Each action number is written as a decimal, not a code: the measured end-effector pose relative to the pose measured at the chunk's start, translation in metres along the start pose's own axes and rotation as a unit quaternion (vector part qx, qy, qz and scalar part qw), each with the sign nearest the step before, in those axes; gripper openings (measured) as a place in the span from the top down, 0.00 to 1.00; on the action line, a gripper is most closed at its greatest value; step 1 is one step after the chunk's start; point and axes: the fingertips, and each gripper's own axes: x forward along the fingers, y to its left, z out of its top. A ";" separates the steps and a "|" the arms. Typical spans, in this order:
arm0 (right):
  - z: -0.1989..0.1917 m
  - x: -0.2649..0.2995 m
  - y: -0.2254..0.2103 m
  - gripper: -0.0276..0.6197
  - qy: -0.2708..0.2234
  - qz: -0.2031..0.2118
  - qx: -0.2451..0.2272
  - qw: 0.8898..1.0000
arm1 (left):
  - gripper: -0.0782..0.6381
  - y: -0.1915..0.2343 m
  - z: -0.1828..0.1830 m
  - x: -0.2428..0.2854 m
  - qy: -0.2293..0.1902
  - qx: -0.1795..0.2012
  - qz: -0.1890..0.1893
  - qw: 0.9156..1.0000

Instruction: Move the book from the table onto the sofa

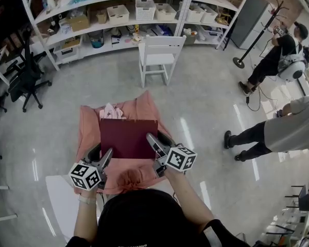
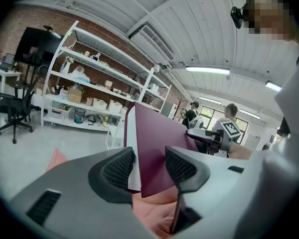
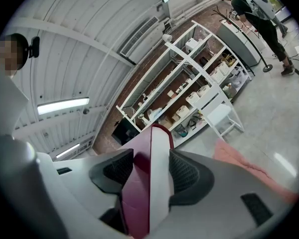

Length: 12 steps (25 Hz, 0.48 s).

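The maroon book (image 1: 127,137) is lying cover-up between the two grippers, over the middle of a pink cloth (image 1: 91,123). The left gripper (image 1: 102,156) is clenching its near left corner, with the pads pressing on cover and page edge. The right gripper (image 1: 157,139) is grasping the near right corner the same way. From above it is hard to tell whether the book is touching the cloth or hanging just over it.

The cloth is draping a low piece of furniture, which could be the bench or the sofa. A crumpled pale rag (image 1: 112,111) is sitting on it just beyond the book. Past that a white chair (image 1: 155,55) is standing on the glossy grey floor (image 1: 206,102), with white shelving (image 1: 118,14) full of boxes and baskets running along the brick wall behind. A black office chair (image 1: 26,81) is standing at the left. At the right, two people (image 1: 283,130) are standing near a coat stand (image 1: 257,32).
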 end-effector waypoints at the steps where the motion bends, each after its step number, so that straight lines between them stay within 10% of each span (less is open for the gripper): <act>1: -0.001 0.005 -0.002 0.58 0.001 -0.002 0.002 1.000 | 0.60 0.005 0.001 0.002 0.002 -0.002 -0.001 1.000; 12: -0.008 0.047 -0.021 0.58 0.014 -0.031 0.020 0.999 | 0.60 0.051 0.004 0.027 0.022 -0.021 -0.016 0.999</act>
